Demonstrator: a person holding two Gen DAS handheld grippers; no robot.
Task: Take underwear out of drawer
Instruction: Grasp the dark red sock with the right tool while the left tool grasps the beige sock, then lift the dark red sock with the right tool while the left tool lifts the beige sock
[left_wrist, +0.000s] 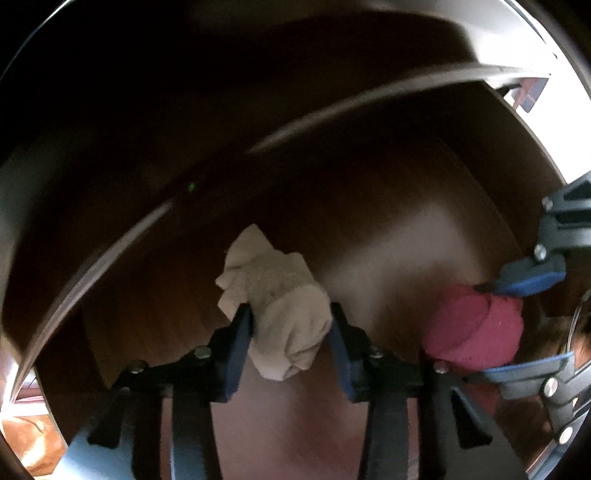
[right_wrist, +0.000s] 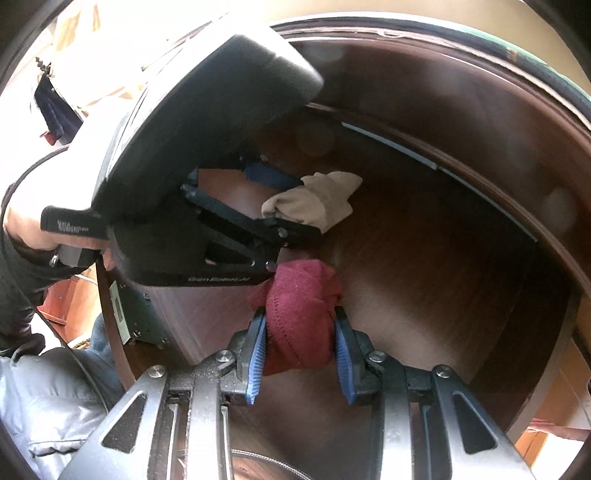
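Both grippers reach down into a dark brown wooden drawer (left_wrist: 369, 192) (right_wrist: 461, 266). A rolled beige piece of underwear (left_wrist: 273, 291) (right_wrist: 328, 199) sits between the blue pads of my left gripper (left_wrist: 291, 321) (right_wrist: 303, 205), which press on both its sides just above the drawer bottom. To its right, my right gripper (right_wrist: 299, 332) (left_wrist: 517, 325) is shut on a bundled dark red piece of underwear (right_wrist: 299, 299) (left_wrist: 472, 328). The two bundles are close together but apart.
The drawer's pale rim (left_wrist: 332, 114) (right_wrist: 406, 151) curves round behind the cloths. A person's hand (right_wrist: 22, 225) holds the left gripper's black body (right_wrist: 192, 147). A grey sleeve (right_wrist: 44, 406) and orange wood floor (left_wrist: 37, 446) lie outside the drawer.
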